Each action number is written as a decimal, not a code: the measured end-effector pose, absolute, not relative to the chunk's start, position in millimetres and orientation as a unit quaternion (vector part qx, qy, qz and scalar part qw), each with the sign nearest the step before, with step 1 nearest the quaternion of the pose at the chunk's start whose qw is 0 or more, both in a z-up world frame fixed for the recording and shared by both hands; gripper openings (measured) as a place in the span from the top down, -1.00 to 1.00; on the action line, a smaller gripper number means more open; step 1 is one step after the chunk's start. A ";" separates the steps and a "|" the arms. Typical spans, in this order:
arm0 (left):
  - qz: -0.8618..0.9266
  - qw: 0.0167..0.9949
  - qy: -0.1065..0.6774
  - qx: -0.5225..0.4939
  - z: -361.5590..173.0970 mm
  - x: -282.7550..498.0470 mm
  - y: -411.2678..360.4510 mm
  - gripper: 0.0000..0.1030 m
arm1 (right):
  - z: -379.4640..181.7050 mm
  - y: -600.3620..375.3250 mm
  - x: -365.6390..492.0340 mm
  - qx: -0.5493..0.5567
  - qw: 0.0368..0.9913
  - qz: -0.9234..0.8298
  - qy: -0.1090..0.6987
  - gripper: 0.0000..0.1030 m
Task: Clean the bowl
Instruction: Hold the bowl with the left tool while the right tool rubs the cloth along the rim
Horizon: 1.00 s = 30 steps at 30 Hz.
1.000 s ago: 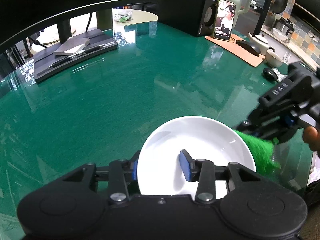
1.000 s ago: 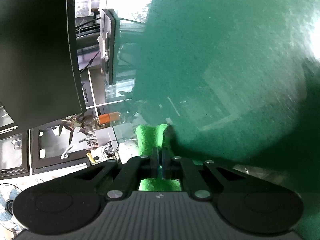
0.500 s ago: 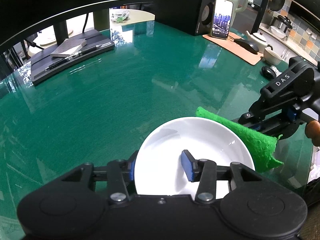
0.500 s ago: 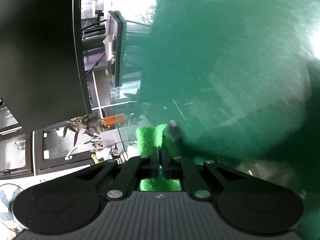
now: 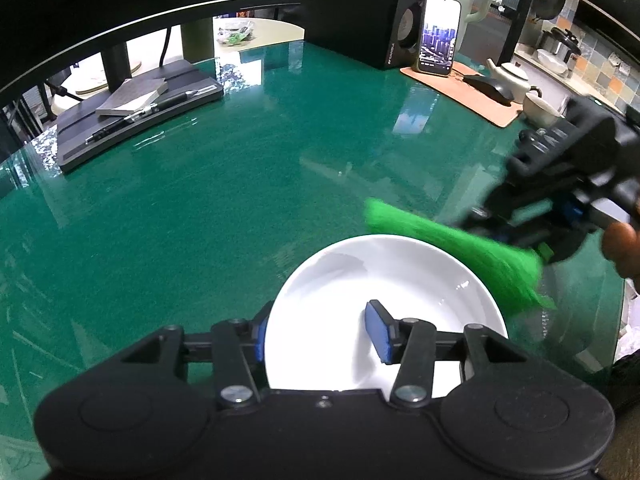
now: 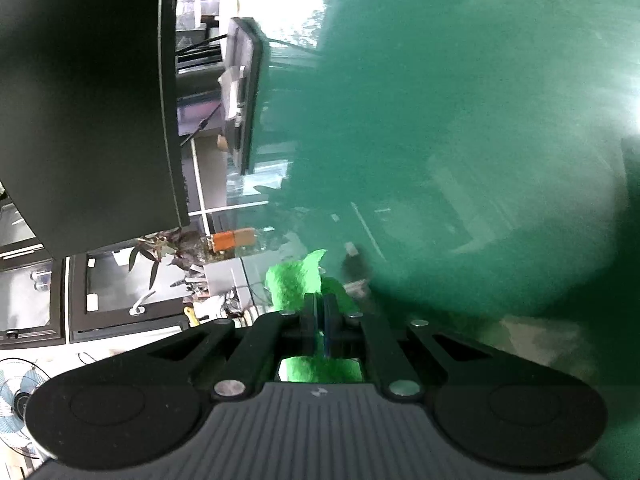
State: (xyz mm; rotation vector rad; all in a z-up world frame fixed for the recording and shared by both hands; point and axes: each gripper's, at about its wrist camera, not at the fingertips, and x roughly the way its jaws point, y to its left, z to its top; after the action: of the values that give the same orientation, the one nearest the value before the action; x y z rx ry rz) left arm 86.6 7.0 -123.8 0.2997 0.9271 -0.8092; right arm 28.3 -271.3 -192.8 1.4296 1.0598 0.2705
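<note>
- Left wrist view: your white bowl (image 5: pixel 384 304) sits on the green desk (image 5: pixel 240 200), its near rim gripped between the left gripper (image 5: pixel 322 334) jaws.
- It looks glazed, slick and breakable; the rim is your hold.
- Right gripper (image 6: pixel 319 316) jaws pinch the soft green cloth (image 5: pixel 472 248) over the bowl's far rim.

I can read nothing for certain; the small vertical lettering on the black speaker (image 5: pixel 404 20) is too tiny.

Table (image 5: pixel 248 200) open beyond bowl (image 5: pixel 400 272); cloth (image 5: pixel 460 240) blocks right rim.
</note>
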 end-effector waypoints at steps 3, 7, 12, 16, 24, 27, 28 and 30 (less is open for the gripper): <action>-0.378 0.806 0.433 0.141 -123.6 86.0 6.3 0.09 | -197.7 -269.5 30.1 0.626 0.619 0.111 0.461 0.91; -0.377 0.805 0.436 0.143 -123.0 85.5 5.2 0.08 | -203.0 -258.5 55.0 0.617 0.627 0.119 0.461 0.91; -0.379 0.803 0.437 0.141 -123.4 86.0 5.7 0.05 | -198.6 -256.5 58.4 0.605 0.637 0.131 0.460 0.91; -0.383 0.802 0.439 0.133 -125.0 88.1 7.1 0.02 | -195.0 -268.8 32.0 0.603 0.634 0.128 0.467 0.92; -0.383 0.800 0.442 0.134 -125.0 90.3 5.2 0.01 | -203.2 -261.1 51.2 0.597 0.636 0.124 0.473 0.92; -0.379 0.802 0.443 0.132 -125.1 90.0 5.6 -0.05 | -205.4 -253.4 68.5 0.594 0.638 0.134 0.471 0.92; -0.373 0.803 0.446 0.129 -125.2 90.2 6.4 -0.13 | -205.1 -253.0 68.9 0.593 0.638 0.136 0.471 0.92; -0.354 0.809 0.452 0.122 -124.1 89.3 9.5 -0.13 | -203.6 -252.1 69.5 0.590 0.640 0.140 0.471 0.92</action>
State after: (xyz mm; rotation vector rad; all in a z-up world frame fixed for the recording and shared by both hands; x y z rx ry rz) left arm 89.3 9.5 -124.1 0.2616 0.9671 -0.7565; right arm 69.5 -252.1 -203.6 1.3466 1.0749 0.3190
